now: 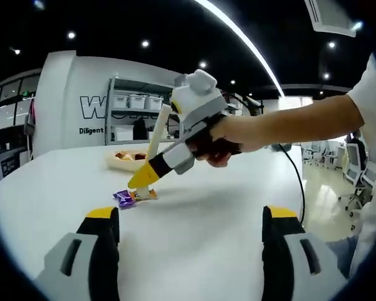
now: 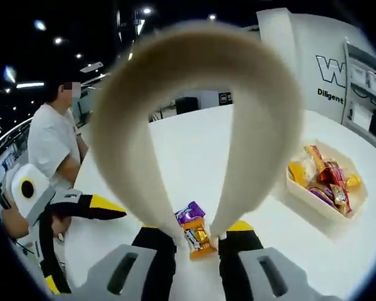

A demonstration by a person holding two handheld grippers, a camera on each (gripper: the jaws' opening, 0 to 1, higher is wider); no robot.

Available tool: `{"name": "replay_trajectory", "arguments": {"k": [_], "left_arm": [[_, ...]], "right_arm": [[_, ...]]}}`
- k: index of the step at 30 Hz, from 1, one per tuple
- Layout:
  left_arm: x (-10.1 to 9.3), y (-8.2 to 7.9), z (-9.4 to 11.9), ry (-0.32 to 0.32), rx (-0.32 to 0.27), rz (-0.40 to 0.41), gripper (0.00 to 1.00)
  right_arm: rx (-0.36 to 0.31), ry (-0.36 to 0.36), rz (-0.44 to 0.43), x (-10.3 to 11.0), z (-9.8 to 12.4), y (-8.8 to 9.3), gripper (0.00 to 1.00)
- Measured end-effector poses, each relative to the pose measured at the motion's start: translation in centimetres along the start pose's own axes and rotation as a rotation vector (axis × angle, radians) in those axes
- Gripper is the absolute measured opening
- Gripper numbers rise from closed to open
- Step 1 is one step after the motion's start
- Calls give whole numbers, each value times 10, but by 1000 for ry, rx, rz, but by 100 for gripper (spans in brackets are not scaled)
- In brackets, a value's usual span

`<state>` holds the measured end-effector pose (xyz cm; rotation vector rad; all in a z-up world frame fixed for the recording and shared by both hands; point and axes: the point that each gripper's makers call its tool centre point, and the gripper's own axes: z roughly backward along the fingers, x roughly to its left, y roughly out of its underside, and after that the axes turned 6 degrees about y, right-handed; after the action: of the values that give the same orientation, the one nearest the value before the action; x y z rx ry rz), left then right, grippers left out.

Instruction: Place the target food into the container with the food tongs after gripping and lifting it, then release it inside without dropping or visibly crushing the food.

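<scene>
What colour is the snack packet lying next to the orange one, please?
Purple, clearest in the right gripper view: purple packet touching the orange packet.

The smooth white desk carries a purple-wrapped candy and an orange-wrapped candy at lower centre of the right gripper view, between the two arms of the cream-coloured looped plastic tongs. At the right of that view, a pale cream rectangular tray holds wrappers in yellow, orange, red and purple. In the left gripper view, the right gripper is grey and white with black and yellow tips, and the left gripper at the bottom has the same grey, black and yellow.
</scene>
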<state>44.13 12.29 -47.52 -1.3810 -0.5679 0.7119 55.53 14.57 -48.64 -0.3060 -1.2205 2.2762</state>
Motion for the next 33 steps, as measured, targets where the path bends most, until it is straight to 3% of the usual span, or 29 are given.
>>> {"name": "replay_trajectory", "arguments": {"k": [8, 11, 13, 15, 18, 20, 24, 26, 29, 33], "left_arm": [[0, 0, 0, 1, 3, 8, 92], [1, 0, 0, -1, 3, 9, 91], [1, 1, 0, -1, 8, 6, 91], [1, 1, 0, -1, 10, 7, 91], [1, 2, -1, 0, 14, 12, 90], [0, 0, 0, 1, 8, 9, 90], [1, 0, -1, -7, 5, 8, 90], [1, 0, -1, -7, 5, 7, 90], [0, 1, -1, -6, 11, 4, 89], [1, 0, -1, -10, 3, 7, 89]], "right_arm": [[8, 45, 21, -3, -3, 4, 13], [14, 70, -55, -6, -1, 3, 11], [-44, 32, -110, -5, 3, -7, 12], [-68, 47, -139, -11, 16, -14, 12], [-88, 140, -82, -40, 28, -22, 12], [-113, 142, -132, -52, 36, -28, 12], [-124, 206, -144, -89, 48, -34, 13], [-130, 228, -135, -101, 52, -38, 13], [-165, 324, -118, -126, 62, -44, 13], [-173, 361, -125, -145, 66, -42, 13]]}}
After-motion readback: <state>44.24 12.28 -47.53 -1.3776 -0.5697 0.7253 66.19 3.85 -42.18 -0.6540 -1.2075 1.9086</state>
